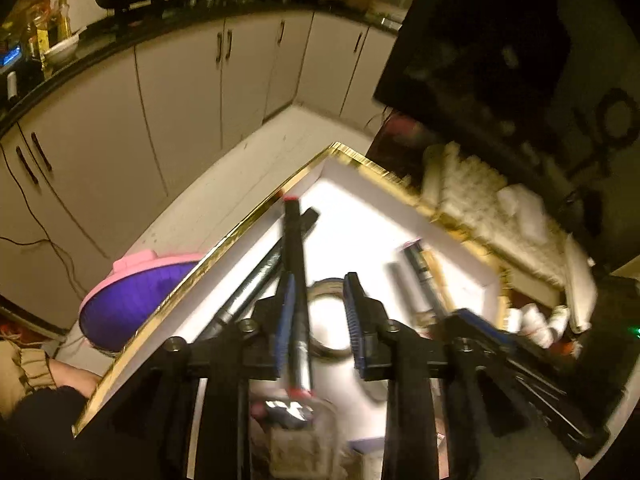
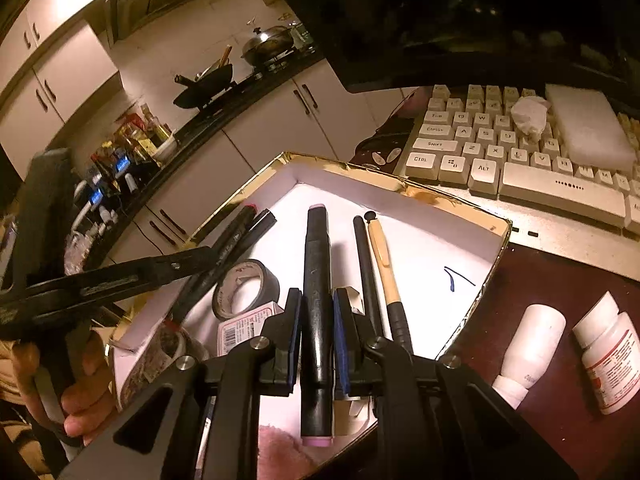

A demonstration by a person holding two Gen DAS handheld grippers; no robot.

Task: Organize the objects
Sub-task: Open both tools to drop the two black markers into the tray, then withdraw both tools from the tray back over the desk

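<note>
Right wrist view, nearest the lens: the right hand-held gripper (image 2: 316, 344) has its blue-padded jaws set narrowly either side of a black marker with pale pink ends (image 2: 317, 320). The pads sit close against the barrel; whether they press on it cannot be told. The marker runs from the bottom centre of the frame up toward the middle, over a shallow white box with a gold rim (image 2: 404, 186).

Inside the box, left of the marker, lie a roll of grey tape (image 2: 245, 289) and a small printed carton (image 2: 244, 330). Right of the marker, a thin black pen (image 2: 366, 268) and a tan pen with a black grip (image 2: 386, 268) lie side by side. A blue ink mark (image 2: 456, 278) shows on the box floor further right.

At the left edge a person's hand (image 2: 76, 384) holds the left hand-held gripper (image 2: 216, 258), which reaches in over the box's left rim.

Left wrist view (blurred throughout): the left hand-held gripper (image 1: 320, 312) stands part open. A black marker with red ends (image 1: 298, 300) lies between the jaws, against the left pad and clear of the right one, so no grip is shown. Beside it lies a second dark pen (image 1: 256, 280).

Right of the box, on the dark worktop (image 2: 560, 276), stand two white bottles (image 2: 532, 344), one red-labelled. Beyond them a white keyboard (image 2: 520, 160) carries a crumpled tissue (image 2: 528, 114). Upper left, kitchen cabinets (image 2: 256, 132) and a wok (image 2: 204, 84).
</note>
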